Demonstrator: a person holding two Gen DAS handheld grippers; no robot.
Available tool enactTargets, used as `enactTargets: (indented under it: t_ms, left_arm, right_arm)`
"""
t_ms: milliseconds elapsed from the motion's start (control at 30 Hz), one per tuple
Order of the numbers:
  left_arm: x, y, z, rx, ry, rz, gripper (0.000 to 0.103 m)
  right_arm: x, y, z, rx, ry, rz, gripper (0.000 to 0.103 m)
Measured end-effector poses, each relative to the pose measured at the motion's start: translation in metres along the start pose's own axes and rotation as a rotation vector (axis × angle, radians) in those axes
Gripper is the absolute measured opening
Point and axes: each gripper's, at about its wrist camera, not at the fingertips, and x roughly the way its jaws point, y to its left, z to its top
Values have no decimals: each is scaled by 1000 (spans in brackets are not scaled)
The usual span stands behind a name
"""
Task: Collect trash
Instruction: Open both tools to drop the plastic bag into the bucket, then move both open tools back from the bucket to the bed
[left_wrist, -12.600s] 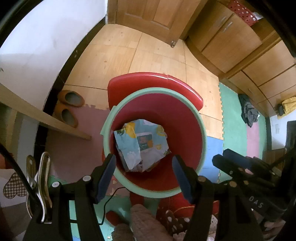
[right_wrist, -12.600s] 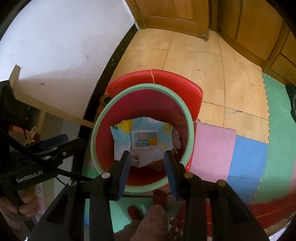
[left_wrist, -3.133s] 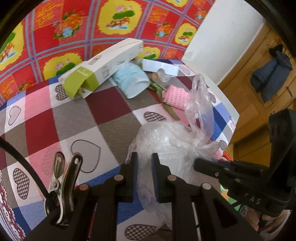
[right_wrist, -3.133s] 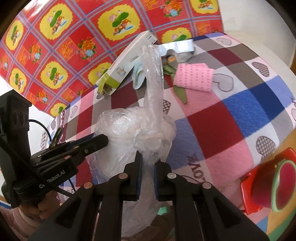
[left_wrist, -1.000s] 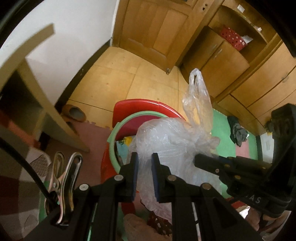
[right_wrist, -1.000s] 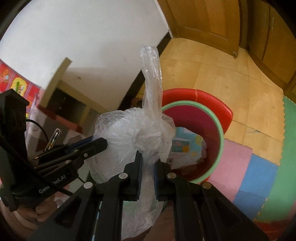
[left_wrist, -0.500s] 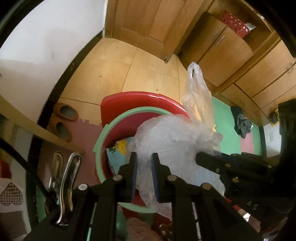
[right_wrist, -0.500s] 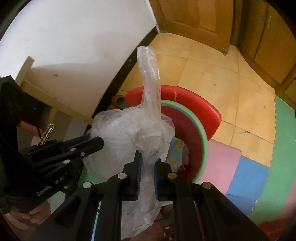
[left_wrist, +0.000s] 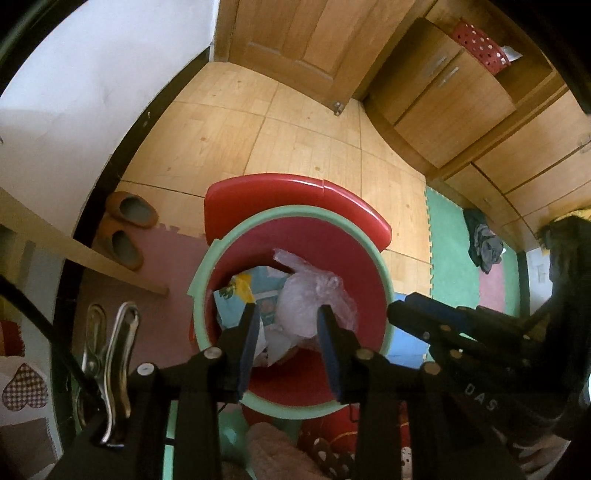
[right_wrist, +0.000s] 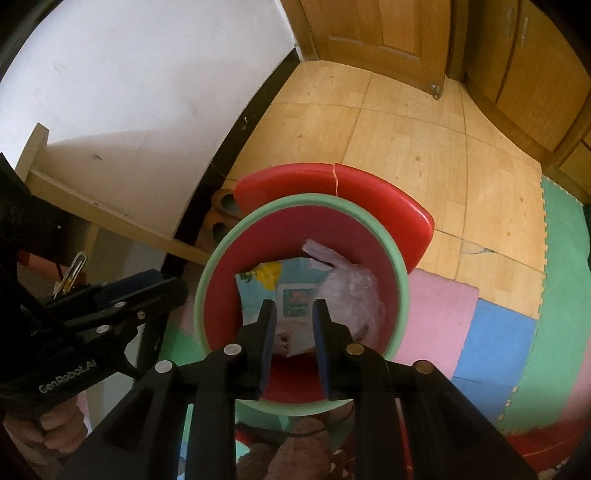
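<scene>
A red bin with a green rim (left_wrist: 295, 214) (right_wrist: 400, 280) stands on the floor below both grippers. A knotted clear plastic bag (left_wrist: 314, 299) (right_wrist: 354, 284) lies inside it, on top of a light blue printed wrapper (left_wrist: 240, 295) (right_wrist: 273, 277). My left gripper (left_wrist: 288, 328) is open and empty above the bin. My right gripper (right_wrist: 293, 325) is open and empty above the bin, its jaws a little apart. Each gripper shows in the other's view, the right one (left_wrist: 443, 325) and the left one (right_wrist: 122, 306).
The bin's red lid (left_wrist: 295, 192) stands open behind it. A pair of brown slippers (left_wrist: 125, 229) lies by the black skirting. A wooden table edge (left_wrist: 85, 254) runs at the left. Coloured foam mats (right_wrist: 517, 332), a wooden door (left_wrist: 295, 48) and cabinets (left_wrist: 461, 103) surround the spot.
Both grippers have opened and let go of the clear plastic bag. The bag has dropped into the red bin onto the blue wrapper.
</scene>
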Motion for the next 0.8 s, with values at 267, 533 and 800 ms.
enactTargets:
  t_ms: [267,533,800]
  left_arm:
    - [-24,-3,-6,-8,-22,1,34]
    - [-64,-9,-22,-14,-57,-16,34]
    - [-105,-5,-38,-38,-91,-22,34]
  right_arm:
    - [-18,15,-9,-23,-27,1,25]
    - [-52,33,-22,-43,-64,10,25]
    - [-92,66,-29,-91,-113,50,25]
